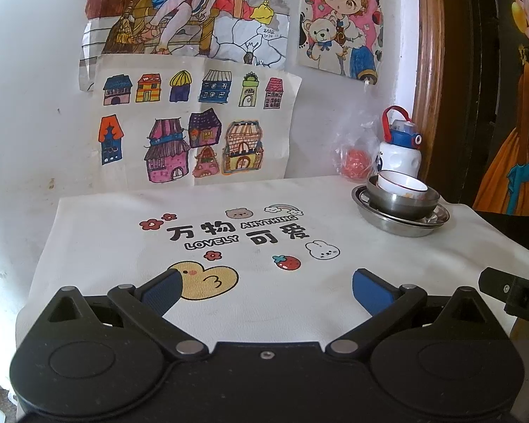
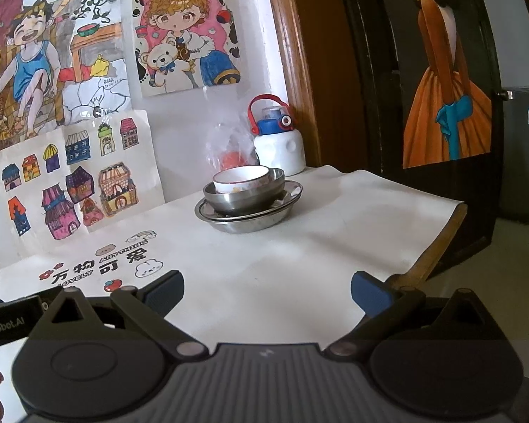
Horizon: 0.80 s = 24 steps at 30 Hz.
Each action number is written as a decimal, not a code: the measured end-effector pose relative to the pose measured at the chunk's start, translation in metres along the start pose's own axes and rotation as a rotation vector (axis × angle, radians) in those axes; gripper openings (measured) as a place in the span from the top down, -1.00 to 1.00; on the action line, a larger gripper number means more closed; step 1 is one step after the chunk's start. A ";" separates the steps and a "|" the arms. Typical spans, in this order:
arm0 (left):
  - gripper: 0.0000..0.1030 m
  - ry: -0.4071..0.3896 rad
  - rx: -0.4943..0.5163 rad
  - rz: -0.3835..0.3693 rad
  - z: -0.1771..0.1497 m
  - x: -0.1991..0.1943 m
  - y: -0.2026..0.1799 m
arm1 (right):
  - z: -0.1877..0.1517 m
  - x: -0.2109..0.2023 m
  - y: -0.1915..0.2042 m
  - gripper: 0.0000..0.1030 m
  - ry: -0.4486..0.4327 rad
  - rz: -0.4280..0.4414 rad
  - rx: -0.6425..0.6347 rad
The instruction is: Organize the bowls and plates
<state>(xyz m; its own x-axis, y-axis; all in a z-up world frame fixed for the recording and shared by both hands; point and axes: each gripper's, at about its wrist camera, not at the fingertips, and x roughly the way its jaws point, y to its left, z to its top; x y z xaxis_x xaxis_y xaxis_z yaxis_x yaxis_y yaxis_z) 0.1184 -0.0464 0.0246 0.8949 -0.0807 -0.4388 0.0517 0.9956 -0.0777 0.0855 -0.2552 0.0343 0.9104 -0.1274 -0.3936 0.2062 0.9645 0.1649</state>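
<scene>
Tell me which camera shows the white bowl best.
Right wrist. The white bowl sits nearer centre there, its rim and inside open to view, nested in the steel bowl. The left wrist view has it off to the right, tilted and smaller.

a: what sits under the steel bowl [image 2: 245, 199]? 
b: can't tell; its base is hidden inside the steel plate [image 2: 250, 220], far ahead of the right tool [image 2: 267, 290]. the white bowl [image 2: 241, 179] nested in it hides its own lower half too.

a: and the plastic bag [image 1: 354, 148] beyond the stack?
b: something orange inside, too blurred to name. the water bottle [image 1: 400, 148] has its foot hidden behind the bowls.

a: the left tool [image 1: 264, 290]?
b: its body runs off the lower edge.
</scene>
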 end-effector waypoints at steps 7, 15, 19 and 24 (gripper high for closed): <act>-0.98 -0.002 -0.002 0.002 0.000 0.000 0.001 | 0.000 0.000 0.000 -1.00 0.000 -0.001 -0.001; -0.98 -0.003 -0.001 0.001 0.000 -0.001 0.001 | 0.000 -0.003 0.000 -1.00 -0.003 -0.001 -0.005; -0.98 -0.003 -0.001 0.001 0.000 -0.001 0.002 | 0.000 -0.003 0.001 -1.00 -0.002 -0.001 -0.007; -0.98 -0.003 -0.001 -0.001 0.000 -0.001 0.002 | 0.000 -0.004 0.001 -1.00 -0.002 0.000 -0.007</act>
<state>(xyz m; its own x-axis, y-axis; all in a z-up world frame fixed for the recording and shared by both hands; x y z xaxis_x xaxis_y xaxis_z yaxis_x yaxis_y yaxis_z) 0.1175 -0.0445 0.0246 0.8960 -0.0811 -0.4365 0.0516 0.9955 -0.0791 0.0824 -0.2538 0.0359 0.9112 -0.1283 -0.3915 0.2042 0.9660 0.1587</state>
